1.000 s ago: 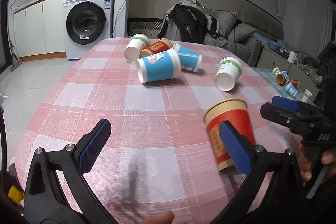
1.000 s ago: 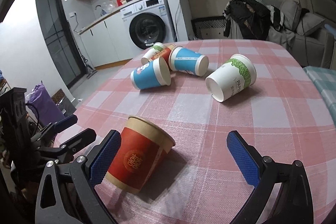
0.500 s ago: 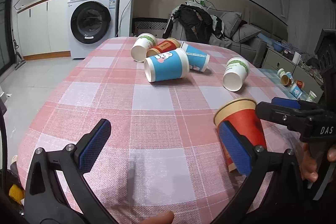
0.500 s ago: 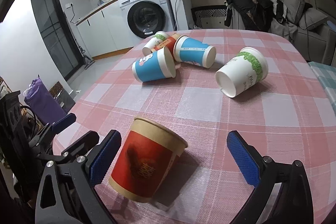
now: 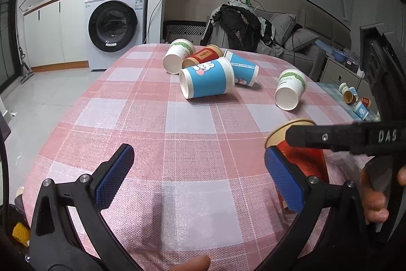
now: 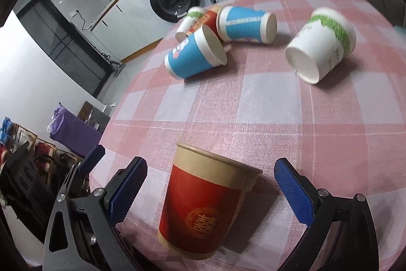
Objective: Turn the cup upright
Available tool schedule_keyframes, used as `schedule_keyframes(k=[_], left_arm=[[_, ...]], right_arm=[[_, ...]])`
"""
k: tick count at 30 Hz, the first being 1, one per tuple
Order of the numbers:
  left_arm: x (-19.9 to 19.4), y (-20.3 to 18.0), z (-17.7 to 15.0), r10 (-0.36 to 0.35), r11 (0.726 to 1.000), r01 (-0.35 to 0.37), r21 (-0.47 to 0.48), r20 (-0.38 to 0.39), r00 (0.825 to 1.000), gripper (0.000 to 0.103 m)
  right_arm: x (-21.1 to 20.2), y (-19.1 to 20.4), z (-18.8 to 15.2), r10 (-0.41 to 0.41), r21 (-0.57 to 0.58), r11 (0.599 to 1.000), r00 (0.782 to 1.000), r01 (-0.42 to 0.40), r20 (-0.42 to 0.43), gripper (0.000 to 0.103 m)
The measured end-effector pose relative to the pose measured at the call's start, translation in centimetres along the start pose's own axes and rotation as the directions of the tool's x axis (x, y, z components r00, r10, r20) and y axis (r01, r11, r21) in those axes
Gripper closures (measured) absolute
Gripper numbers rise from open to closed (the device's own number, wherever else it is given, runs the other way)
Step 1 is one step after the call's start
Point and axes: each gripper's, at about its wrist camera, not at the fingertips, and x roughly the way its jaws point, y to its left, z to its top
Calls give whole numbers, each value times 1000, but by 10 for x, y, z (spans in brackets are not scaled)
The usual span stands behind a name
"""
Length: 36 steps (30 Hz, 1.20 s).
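Your right gripper (image 6: 212,191) has its fingers spread wide on either side of the red cup (image 6: 205,205), neither pad touching it, and the cup stands mouth-up near the front edge of the checked worktop (image 6: 266,103). Your left gripper (image 5: 200,179) is spread too, nothing in it, with the same cup just past its right finger (image 5: 284,182). Farther back, blue, white and red cups lie on their sides.

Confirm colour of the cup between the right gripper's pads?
Red cup with a tan rim band and a gold round emblem; clearest in the right wrist view.
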Motion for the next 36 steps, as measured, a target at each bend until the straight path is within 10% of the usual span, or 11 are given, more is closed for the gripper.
schedule_keyframes(k=[10, 24, 36], left_arm=[[1, -5, 1, 13, 1000, -13, 24, 4, 1000, 1], [6, -4, 0, 11, 1000, -11, 14, -8, 1000, 1], [4, -8, -3, 6, 999, -6, 34, -4, 1000, 0]], right_arm=[[3, -16, 2, 65, 89, 994, 997, -61, -43, 27], [-22, -6, 1, 94, -10, 996, 994, -94, 53, 30], [-35, 22, 1, -109, -236, 952, 937, 194, 332, 29]])
